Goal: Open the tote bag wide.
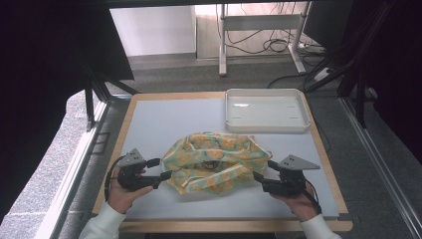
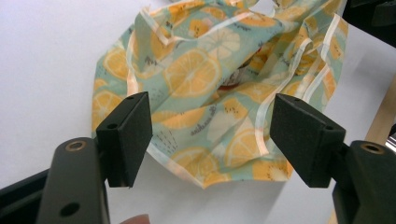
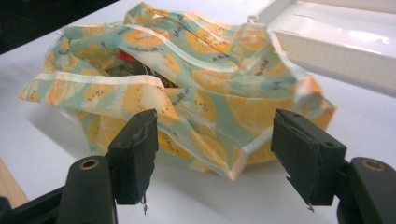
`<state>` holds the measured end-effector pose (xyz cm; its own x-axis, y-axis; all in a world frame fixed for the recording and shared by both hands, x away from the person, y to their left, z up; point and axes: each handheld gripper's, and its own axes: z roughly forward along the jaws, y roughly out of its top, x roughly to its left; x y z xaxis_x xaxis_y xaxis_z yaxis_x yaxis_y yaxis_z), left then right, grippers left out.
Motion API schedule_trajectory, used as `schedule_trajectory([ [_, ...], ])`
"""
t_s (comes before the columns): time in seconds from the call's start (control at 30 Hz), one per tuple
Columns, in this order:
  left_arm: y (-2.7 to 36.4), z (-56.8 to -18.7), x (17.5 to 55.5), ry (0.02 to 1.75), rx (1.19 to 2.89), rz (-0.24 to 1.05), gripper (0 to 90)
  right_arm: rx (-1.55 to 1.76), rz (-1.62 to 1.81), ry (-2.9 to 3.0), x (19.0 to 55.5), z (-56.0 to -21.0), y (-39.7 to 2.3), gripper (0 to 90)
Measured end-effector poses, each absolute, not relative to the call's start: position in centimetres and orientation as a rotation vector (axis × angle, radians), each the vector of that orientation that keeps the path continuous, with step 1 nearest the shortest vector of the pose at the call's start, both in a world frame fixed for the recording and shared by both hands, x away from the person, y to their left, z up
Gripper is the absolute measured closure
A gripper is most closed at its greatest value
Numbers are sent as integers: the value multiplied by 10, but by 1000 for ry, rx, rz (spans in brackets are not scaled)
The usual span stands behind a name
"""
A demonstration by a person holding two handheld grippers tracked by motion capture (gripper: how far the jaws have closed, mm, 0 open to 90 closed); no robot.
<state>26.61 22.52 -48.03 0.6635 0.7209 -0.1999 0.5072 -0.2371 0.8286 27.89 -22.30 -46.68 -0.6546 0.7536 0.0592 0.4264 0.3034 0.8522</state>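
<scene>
From the high view, the citrus-print cloth (image 1: pixel 214 162) lies crumpled mid-counter (image 1: pixel 149 124), between the left claw (image 1: pixel 161 169) and right claw (image 1: pixel 261 171); a white tray (image 1: pixel 266 110) sits behind.

In the left gripper view, the jaws stand apart, the cloth (image 2: pixel 210 93) just beyond them, untouched.

In the right gripper view, the jaws are likewise apart and empty; something red (image 3: pixel 125 56) inside the folds is hard to make out.

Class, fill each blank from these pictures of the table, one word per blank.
1. The cloth is printed with slices of ____.
2. The white tray holds ____.
3. The jaws of the left gripper and the right gripper stand ____.
4. The cloth lies ____ the two grippers.

Missing words: orange; nothing; open; between
</scene>
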Motion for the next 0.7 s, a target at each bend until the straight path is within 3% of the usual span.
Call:
schedule_trajectory([
  [0.4, 215, -477, 282, 979, 1920, 294, 310, 1017, 1346, 2218, 293, -439, -213, 340],
  [0.7, 203, -472, 304, 1002, 1928, 300, 326, 1038, 1387, 2247, 323, -431, -191, 352],
])
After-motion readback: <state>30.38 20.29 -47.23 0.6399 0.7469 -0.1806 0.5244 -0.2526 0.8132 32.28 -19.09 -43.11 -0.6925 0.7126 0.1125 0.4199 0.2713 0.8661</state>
